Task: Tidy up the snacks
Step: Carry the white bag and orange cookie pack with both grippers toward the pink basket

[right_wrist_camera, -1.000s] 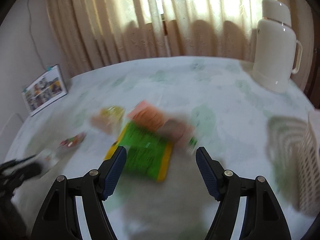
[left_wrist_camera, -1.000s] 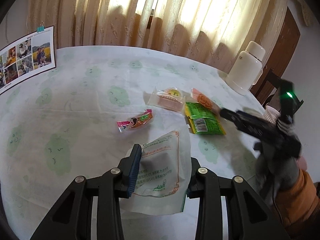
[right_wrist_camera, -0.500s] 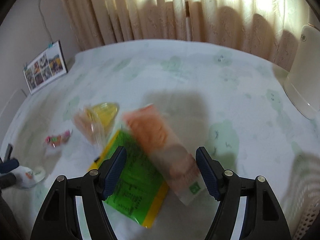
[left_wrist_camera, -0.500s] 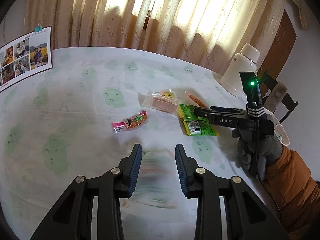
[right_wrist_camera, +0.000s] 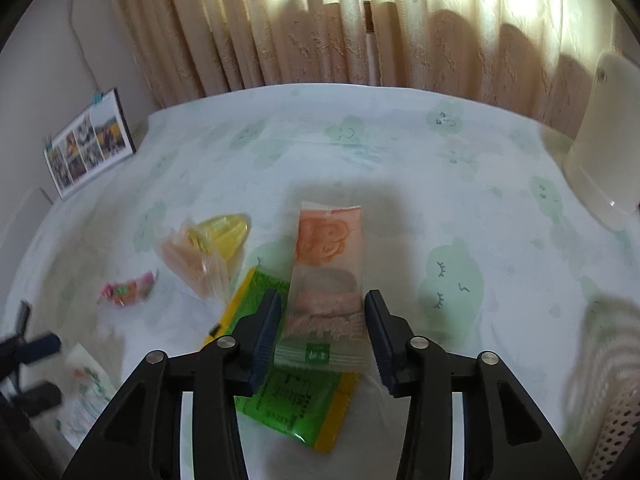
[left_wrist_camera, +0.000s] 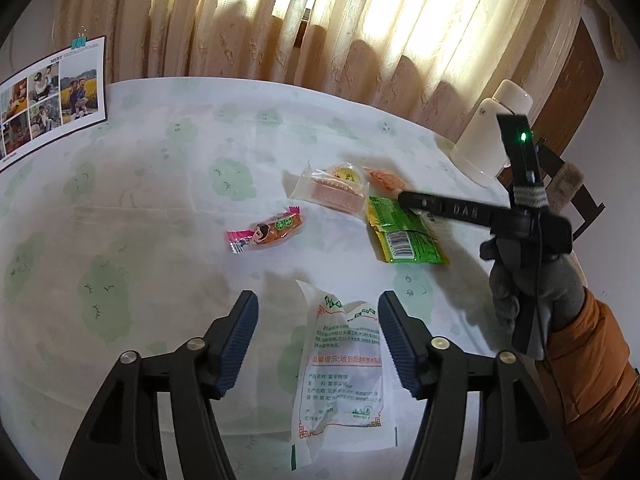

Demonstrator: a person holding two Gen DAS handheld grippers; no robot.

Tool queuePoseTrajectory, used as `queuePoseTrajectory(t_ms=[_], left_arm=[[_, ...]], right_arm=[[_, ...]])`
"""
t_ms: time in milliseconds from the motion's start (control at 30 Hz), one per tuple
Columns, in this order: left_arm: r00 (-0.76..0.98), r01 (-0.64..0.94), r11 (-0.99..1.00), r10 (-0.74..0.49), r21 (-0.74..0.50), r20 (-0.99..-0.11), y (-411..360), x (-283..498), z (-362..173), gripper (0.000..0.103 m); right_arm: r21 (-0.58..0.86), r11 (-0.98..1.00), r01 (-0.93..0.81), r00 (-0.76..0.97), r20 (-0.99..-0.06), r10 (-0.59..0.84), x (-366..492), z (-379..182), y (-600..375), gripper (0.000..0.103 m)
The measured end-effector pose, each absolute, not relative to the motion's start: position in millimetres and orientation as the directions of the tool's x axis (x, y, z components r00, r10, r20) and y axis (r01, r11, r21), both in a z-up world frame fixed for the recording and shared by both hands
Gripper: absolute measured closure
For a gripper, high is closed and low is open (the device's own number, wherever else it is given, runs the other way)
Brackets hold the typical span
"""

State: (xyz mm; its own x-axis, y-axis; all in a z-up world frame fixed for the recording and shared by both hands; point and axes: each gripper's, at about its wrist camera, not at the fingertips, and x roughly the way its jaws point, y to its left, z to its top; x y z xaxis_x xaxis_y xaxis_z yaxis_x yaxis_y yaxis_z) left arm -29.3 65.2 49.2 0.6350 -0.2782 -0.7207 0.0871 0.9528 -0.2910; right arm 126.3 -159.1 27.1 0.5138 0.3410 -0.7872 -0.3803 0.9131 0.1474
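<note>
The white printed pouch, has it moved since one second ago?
Yes. The white printed pouch now lies flat on the tablecloth, released, no longer raised between the left hand-held gripper pads.

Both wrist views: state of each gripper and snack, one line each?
Left gripper: jaws opening, white pouch between them, not pressed.
White pouch: flat on the cloth, released.
Right gripper: jaws closing around the orange pack, pads not yet on it.
Orange pack: lying partly on the green pack.
Green pack: flat, sealed.
Pink candy: wrapped, untouched.
Clear wafer pack: sealed, beside the yellow cup.
</note>
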Motion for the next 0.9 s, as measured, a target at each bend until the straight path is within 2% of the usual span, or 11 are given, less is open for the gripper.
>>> queuePoseTrajectory(t_ms=[33,100,233,267,300,400,600,633,700,767,900], left_arm=[[0.632,0.087,0.953,-0.277,-0.289,-0.724,65,-29,48,0.041],[0.625,0.089,0.955,-0.275,-0.283,-0.731,62,-28,46,0.04],[0.604,0.109,0.961,-0.267,-0.254,-0.751,53,-25,40,0.033],[0.6,0.117,0.963,-0.265,-0.245,-0.755,50,-25,39,0.033],[0.593,0.124,0.964,-0.261,-0.234,-0.762,47,-25,37,0.033],[0.571,0.138,0.967,-0.256,-0.217,-0.78,40,-23,32,0.031],[0.534,0.144,0.975,-0.221,-0.17,-0.816,31,-19,19,0.032],[0.536,0.147,0.977,-0.212,-0.157,-0.817,30,-19,18,0.035],[0.541,0.162,0.978,-0.201,-0.133,-0.817,26,-21,18,0.046],[0.542,0.184,0.973,-0.218,-0.138,-0.812,23,-23,19,0.063],[0.554,0.215,0.968,-0.228,-0.127,-0.801,17,-27,21,0.066]], right_arm=[[0.17,0.913,-0.371,0.513,-0.782,0.354,129,28,-161,0.049],[0.187,0.914,-0.359,0.518,-0.775,0.362,135,29,-160,0.036],[0.171,0.926,-0.337,0.525,-0.782,0.335,148,23,-152,0.036],[0.167,0.93,-0.328,0.522,-0.789,0.325,153,20,-150,0.038],[0.167,0.933,-0.32,0.519,-0.793,0.32,156,17,-150,0.05],[0.131,0.945,-0.299,0.534,-0.798,0.28,159,15,-150,0.066],[0.135,0.958,-0.252,0.58,-0.771,0.262,149,19,-163,0.069],[0.141,0.96,-0.244,0.59,-0.764,0.262,146,22,-167,0.069],[0.159,0.959,-0.233,0.609,-0.745,0.271,139,28,-174,0.069],[0.177,0.958,-0.227,0.628,-0.725,0.283,132,37,-181,0.069],[0.211,0.953,-0.217,0.664,-0.684,0.303,112,53,-197,0.069]])
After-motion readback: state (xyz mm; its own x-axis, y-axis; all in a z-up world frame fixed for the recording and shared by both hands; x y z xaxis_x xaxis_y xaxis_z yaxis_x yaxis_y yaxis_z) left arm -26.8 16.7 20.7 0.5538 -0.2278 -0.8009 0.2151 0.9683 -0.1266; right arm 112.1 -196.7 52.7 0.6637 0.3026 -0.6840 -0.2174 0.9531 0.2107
